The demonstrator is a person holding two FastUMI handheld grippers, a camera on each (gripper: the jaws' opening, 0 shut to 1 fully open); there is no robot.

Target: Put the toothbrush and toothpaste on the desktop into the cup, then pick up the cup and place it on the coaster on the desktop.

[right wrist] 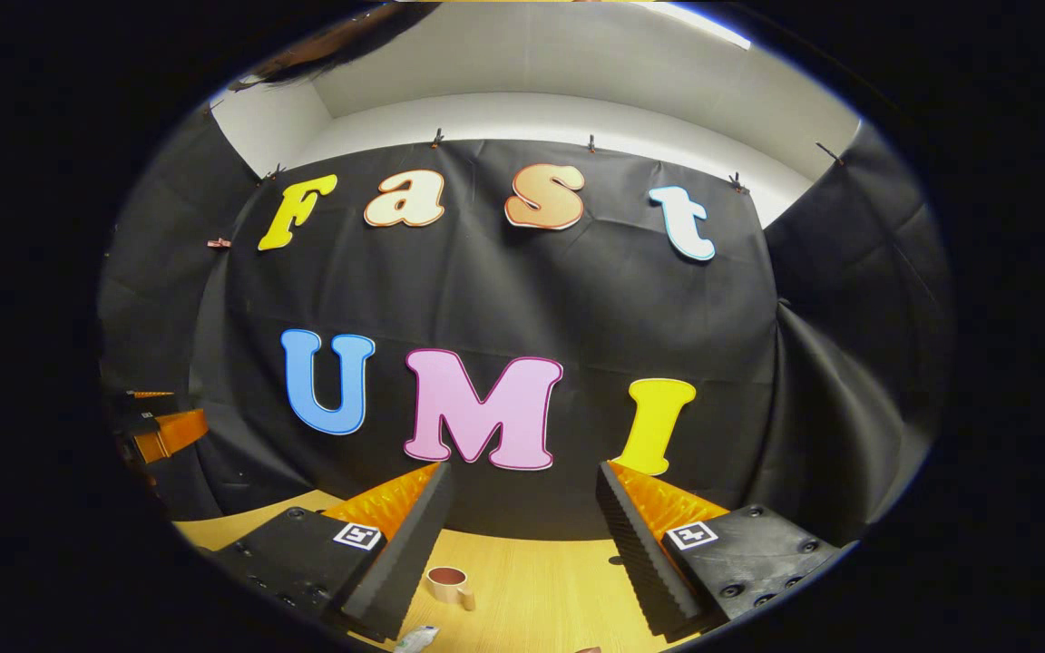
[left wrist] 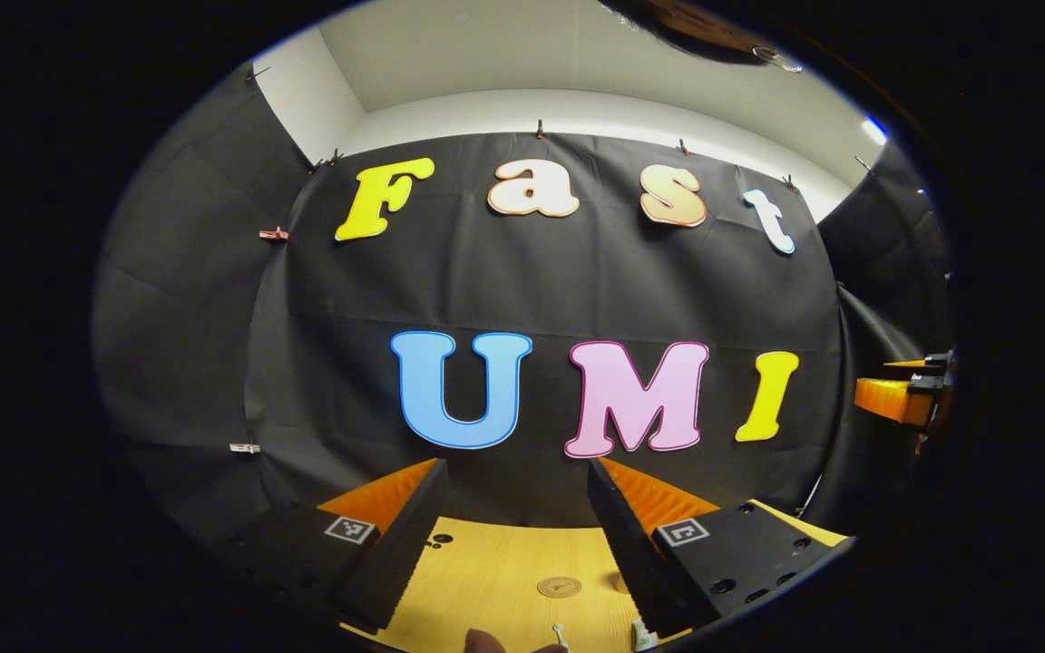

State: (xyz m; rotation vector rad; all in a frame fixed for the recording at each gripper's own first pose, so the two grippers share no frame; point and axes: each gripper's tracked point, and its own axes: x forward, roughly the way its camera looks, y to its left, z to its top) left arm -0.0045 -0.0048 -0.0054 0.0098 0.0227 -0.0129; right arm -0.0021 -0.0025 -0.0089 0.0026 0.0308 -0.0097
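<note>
Both grippers are held up above the wooden desktop (left wrist: 504,571), facing the back wall. My left gripper (left wrist: 515,481) is open with nothing between its fingers. Below it lie a round wooden coaster (left wrist: 559,587), the white tip of the toothbrush (left wrist: 559,633) and a small white-green piece (left wrist: 640,635), perhaps the toothpaste. My right gripper (right wrist: 522,481) is open and empty too. Under its left finger stands a pinkish-brown cup (right wrist: 450,583) with a handle, upright. A white tube end, the toothpaste (right wrist: 415,639), lies just in front of the cup.
The black cloth wall closes the desktop's far edge. The right gripper (left wrist: 903,390) shows at the right rim of the left gripper view, and the left gripper (right wrist: 160,426) at the left rim of the right gripper view. A brownish rounded shape (left wrist: 486,642) sits at the bottom edge.
</note>
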